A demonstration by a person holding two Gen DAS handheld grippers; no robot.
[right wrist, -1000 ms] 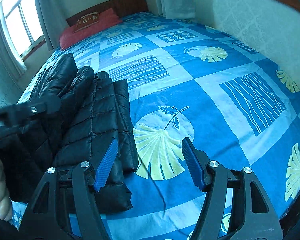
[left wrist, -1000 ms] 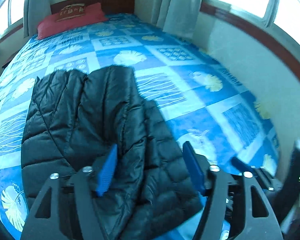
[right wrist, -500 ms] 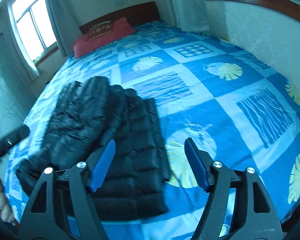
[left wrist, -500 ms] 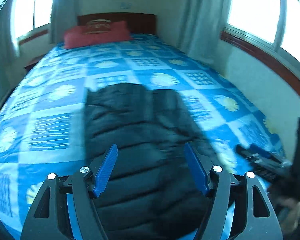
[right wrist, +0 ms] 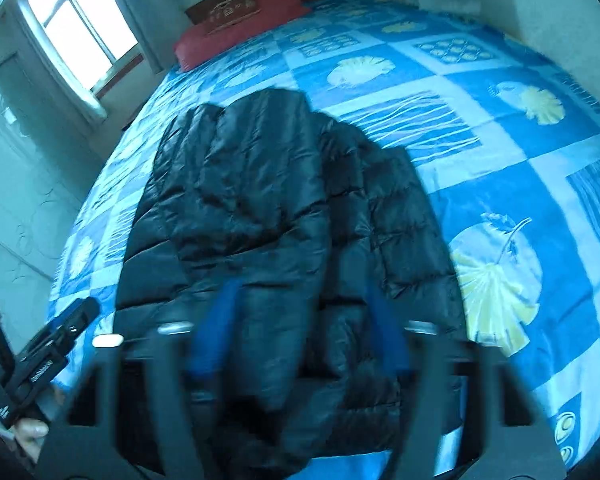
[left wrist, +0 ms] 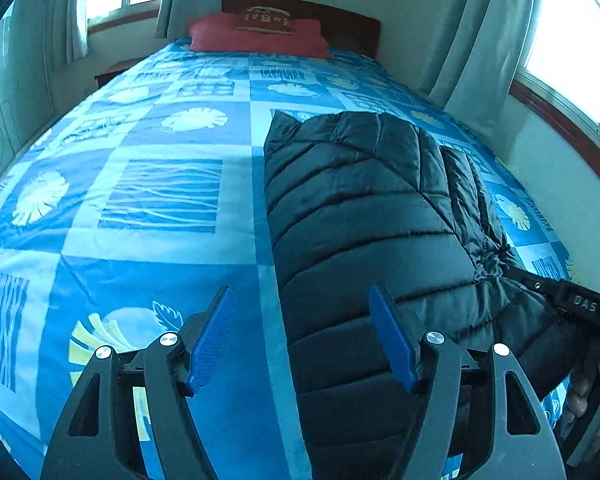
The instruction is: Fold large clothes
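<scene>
A black quilted puffer jacket [left wrist: 364, 216] lies lengthwise on the blue patterned bed, folded in on itself. It also shows in the right wrist view [right wrist: 260, 216]. My left gripper [left wrist: 302, 336] is open and empty, hovering over the jacket's left edge near the foot of the bed. My right gripper [right wrist: 300, 332] is blurred but open and empty, above the jacket's near end. The right gripper's body [left wrist: 572, 304] shows at the left wrist view's right edge; the left gripper's body [right wrist: 48, 356] shows at the right wrist view's lower left.
The bedspread [left wrist: 140, 200] covers the whole bed. A red pillow [left wrist: 260, 34] lies against the wooden headboard [left wrist: 340, 20]. Curtained windows [left wrist: 572, 52] and walls flank both sides of the bed. A small wooden nightstand [left wrist: 114, 70] stands at the far left.
Both grippers swung leftward and pulled back: the left one now sits over the jacket's left edge, the right one over its near end. The jacket itself lies unchanged.
</scene>
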